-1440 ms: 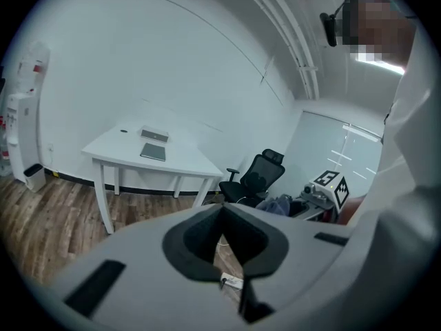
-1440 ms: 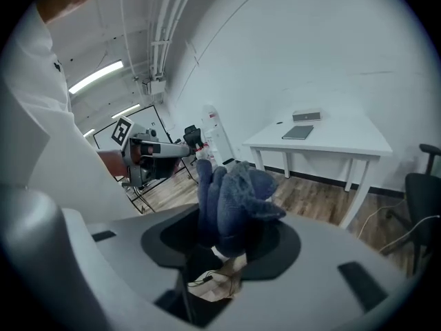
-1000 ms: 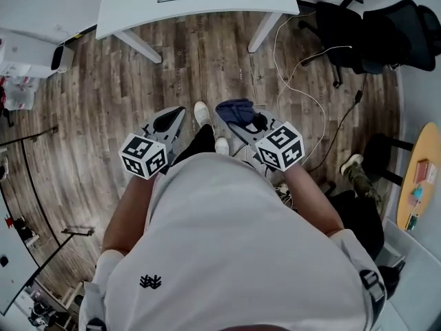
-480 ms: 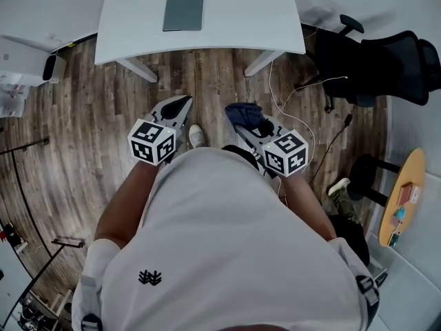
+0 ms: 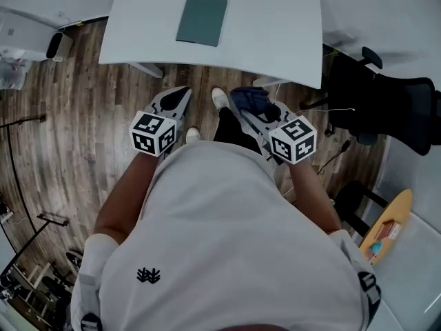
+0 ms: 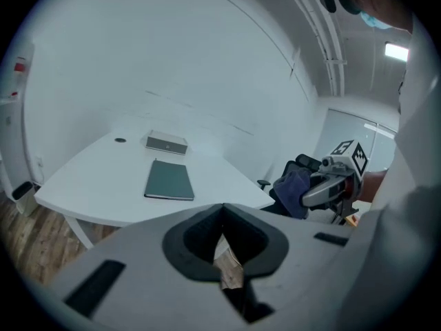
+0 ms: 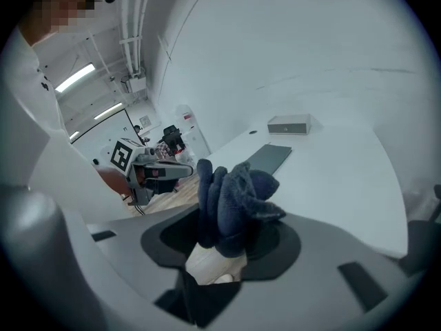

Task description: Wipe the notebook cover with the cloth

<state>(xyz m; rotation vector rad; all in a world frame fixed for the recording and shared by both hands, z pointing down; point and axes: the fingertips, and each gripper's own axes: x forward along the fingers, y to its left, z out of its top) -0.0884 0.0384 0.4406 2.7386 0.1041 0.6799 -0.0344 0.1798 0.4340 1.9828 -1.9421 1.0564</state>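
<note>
Your left gripper [image 5: 180, 96] hangs over the wooden floor [image 5: 76, 102], on the near side of the bench [image 5: 275, 26]. Its fingers [image 6: 182, 236] are pressed together at the tips, with nothing between them. Your right gripper [image 5: 248, 107] is just to the right of it. Its fingers [image 7: 279, 243] are pinching the dark blue cloth [image 7: 234, 195], which bunches up above them in a crumpled wad. You hold both grippers in front of your body, apart from each other. Neither one touches the bench.

The notebook [image 5: 202, 19] lies flat and closed on the white bench, dark green cover up. It sits toward the left half of the top, well apart from both grippers and from the cloth. Beyond it, toward the far side of the bench, the gripper views show a small grey box [image 6: 166, 143], near the notebook but not touching it. A small dark round spot [image 6: 120, 141] marks the bench top just left of that box.

A black office chair [image 5: 393, 109] stands on the floor to the right of the bench. A round yellow table [image 5: 389, 226] carrying a few small things shows at the right edge of the head view.
</note>
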